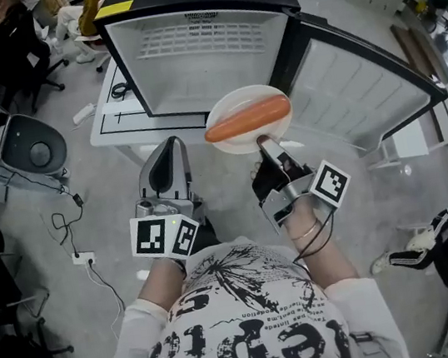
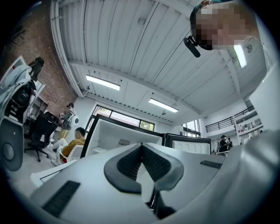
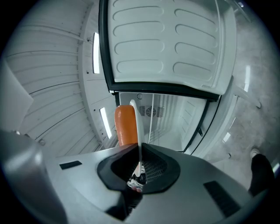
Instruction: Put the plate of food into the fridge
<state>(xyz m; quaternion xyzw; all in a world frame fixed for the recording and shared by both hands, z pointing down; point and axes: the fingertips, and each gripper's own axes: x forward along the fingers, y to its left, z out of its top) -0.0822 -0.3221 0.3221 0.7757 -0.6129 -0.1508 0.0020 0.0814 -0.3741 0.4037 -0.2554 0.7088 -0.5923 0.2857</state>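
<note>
We judge the white oval plate (image 1: 243,95) stiff, light and its orange sausage (image 1: 246,118) roll-prone; right gripper (image 1: 263,140) pinches its six-o'clock rim, left gripper (image 1: 171,143) closed, empty.

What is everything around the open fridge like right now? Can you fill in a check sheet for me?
Surface: white table bears the fridge; grey floor around.
Job's things: fridge door open; plate with a sausage held in front of the opening, not yet inside.
Clutter: grey round machine on the floor, left.
Grippers: right gripper jaws shut on the plate's rim; left gripper jaws together, nothing between.
Cables: loose cable and socket on the floor, left.
Surroundings: office chairs, a seated person beyond.
</note>
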